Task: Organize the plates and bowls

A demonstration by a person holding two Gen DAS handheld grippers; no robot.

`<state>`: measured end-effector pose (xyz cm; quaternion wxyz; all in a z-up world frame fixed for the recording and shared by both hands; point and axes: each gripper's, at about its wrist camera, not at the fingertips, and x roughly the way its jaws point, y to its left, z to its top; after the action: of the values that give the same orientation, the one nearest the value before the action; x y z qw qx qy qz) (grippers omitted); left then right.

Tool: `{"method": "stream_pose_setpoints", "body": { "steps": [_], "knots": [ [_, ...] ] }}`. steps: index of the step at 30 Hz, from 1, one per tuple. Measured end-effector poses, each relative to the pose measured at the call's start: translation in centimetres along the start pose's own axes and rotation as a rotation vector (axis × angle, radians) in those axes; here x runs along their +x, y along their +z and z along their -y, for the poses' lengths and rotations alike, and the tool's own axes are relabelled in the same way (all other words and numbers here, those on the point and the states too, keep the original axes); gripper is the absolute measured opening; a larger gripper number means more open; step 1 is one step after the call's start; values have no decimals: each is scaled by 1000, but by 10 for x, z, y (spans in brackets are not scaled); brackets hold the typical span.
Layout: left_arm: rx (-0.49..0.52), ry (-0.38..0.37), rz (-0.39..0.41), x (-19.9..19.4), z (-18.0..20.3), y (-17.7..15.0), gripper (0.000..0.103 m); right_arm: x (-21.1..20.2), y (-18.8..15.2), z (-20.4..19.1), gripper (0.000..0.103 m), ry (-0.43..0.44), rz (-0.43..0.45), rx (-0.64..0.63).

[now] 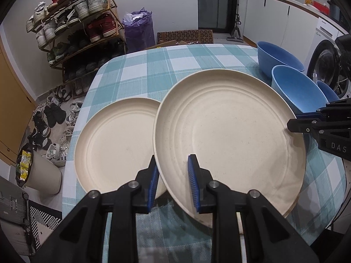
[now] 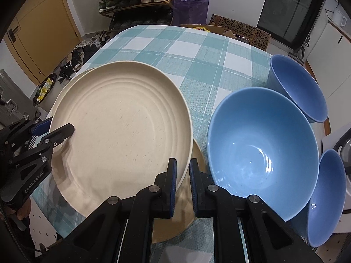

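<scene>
- The rim of a raised cream plate (image 1: 230,140) is straddled by the left gripper (image 1: 173,184): one blue-padded finger lies outside and below the rim, the other on the plate's inner face. The fingers stand only a little apart, and the rim appears to be pinched between them.
- The opposite rim of the same plate (image 2: 122,131) is straddled by the right gripper (image 2: 182,188), one pad inside the plate and one outside. The gap is narrow, with the rim seemingly clamped in it.
- The plate is thus held from two sides, tilted, above the checked tablecloth (image 1: 166,65).
- Three cream plates are counted. The held one is the first; a second plate (image 1: 114,144) lies flat on the cloth just to its left, with its near edge overlapped by the held plate.
- A third plate (image 2: 193,201) lies under the held plate's right side, seen past the right gripper; only a crescent of it is visible.
- Three blue bowls are counted, on the right side of the table: a large bowl (image 2: 263,149) close beside the plates, a far bowl (image 2: 298,87) behind it, and a near bowl (image 2: 326,197) at the table's edge.
- All three bowls are untouched by the grippers.
- A shoe rack (image 1: 81,26) is seen beyond the table.
</scene>
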<state>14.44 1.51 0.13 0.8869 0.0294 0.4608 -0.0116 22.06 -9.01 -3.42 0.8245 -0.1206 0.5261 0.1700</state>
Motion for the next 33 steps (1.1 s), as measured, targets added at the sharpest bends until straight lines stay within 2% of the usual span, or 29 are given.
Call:
{"method": "stream_pose_setpoints", "body": {
  "steps": [18, 26, 33],
  "knots": [
    [23, -16, -28, 14, 22, -16, 24, 7, -35, 10, 12, -4, -6, 29],
    [41, -31, -41, 19, 32, -22, 24, 14, -43, 12, 12, -48, -14, 15],
    [55, -14, -51, 23, 38, -25, 26, 17, -44, 8, 12, -95, -16, -9]
  ]
}}
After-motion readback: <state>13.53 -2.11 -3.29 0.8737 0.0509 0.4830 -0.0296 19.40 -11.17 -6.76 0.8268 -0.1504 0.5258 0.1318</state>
